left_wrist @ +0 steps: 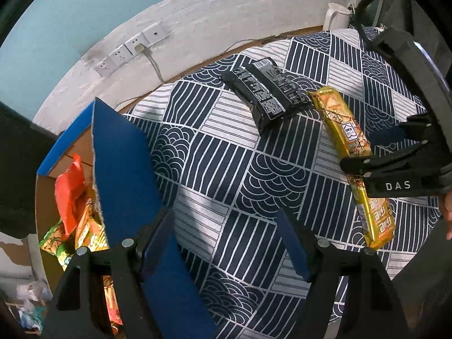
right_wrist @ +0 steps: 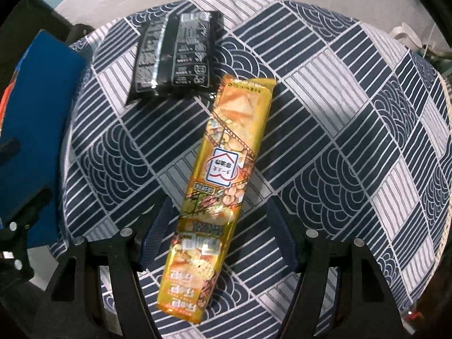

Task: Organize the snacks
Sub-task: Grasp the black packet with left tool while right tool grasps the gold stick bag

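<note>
The long gold snack packet [right_wrist: 217,186] is straddled by the right gripper [right_wrist: 223,243], jaws apart (contact perhaps absent); the left gripper [left_wrist: 226,243] is held open over the patterned tablecloth [left_wrist: 226,169].

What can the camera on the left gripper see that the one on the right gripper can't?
Only the left wrist view looks into the open cardboard box, where an orange packet and other snacks lie, and shows the white kettle.

Only the right wrist view shows the whole yellow snack pack lying between the open right gripper, not yet pinched.

Both show the black snack pack, the yellow pack, the blue box flap, the patterned tablecloth and the wall sockets.
</note>
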Tool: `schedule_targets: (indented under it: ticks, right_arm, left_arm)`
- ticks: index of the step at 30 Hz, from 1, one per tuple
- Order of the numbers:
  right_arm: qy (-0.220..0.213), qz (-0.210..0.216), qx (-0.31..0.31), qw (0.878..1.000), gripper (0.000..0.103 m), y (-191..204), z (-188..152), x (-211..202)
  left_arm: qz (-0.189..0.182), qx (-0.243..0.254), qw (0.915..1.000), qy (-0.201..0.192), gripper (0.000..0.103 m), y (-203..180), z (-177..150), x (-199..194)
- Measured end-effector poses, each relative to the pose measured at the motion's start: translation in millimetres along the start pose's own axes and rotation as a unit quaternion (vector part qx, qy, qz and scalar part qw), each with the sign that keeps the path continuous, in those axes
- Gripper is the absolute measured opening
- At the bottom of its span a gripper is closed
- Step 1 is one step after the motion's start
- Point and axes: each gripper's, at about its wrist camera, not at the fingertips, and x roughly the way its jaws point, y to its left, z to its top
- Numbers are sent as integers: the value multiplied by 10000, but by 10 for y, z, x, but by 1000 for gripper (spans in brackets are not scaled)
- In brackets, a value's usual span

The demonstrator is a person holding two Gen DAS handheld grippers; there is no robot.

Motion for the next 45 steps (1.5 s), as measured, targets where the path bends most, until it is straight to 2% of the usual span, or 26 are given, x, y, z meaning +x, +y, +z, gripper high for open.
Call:
schedule_targets:
  ticks: [3, 5, 6, 7, 17, 20, 24, 26, 28, 31, 35, 39, 45]
  right_arm:
    - [80, 24, -49, 10000, 68, -46, 3, 56]
    - [108, 53, -91, 9999, 53, -93, 4, 56]
    - [102, 103, -91, 9999, 39, -124, 8, 39]
    - [95, 120, -97, 9998, 39, -167, -5, 20]
    - [-29, -154, 22, 9999, 36, -623, -48, -99]
    - [-14, -107, 115, 9999, 45, -729, -52, -40]
    - [-113, -285, -72, 9995, 48, -728, -60, 22]
    - [-144, -348, -195, 9991, 35, -739, -94, 15]
    - [-157, -384, -262, 9988, 31, -689, -73, 24]
    - [-134, -441, -410, 9981, 30, -743, -52, -1]
    - [-209, -560, -629, 9962, 30, -779, 136, -147]
    - [-370, -708, -834, 9933, 30, -855, 322, -329]
    - [-527, -695, -940, 9917, 30, -984, 591, -503]
  left_arm:
    - [-13, 12, 10000, 64, 76, -6, 26, 51]
    - [-19, 9, 10000, 77, 76, -8, 35, 70]
    - [-24, 7, 10000, 90, 76, -8, 39, 84]
    - [-27, 4, 9999, 104, 76, -8, 42, 97]
    - [-122, -56, 9996, 230, 76, -40, 95, 191]
    - [-126, -66, 9996, 261, 76, -55, 115, 206]
    - [-148, -75, 9994, 307, 76, -74, 137, 235]
    - [-149, -93, 9994, 302, 76, -67, 148, 248]
    - [-163, -136, 9994, 285, 76, -53, 167, 265]
    - [-191, -221, 9993, 236, 76, -22, 223, 302]
    - [-348, -458, 9981, 228, 81, 52, 360, 359]
    - [-448, -591, 9970, 230, 81, 109, 521, 428]
    - [-704, -868, 9934, 250, 81, 168, 758, 517]
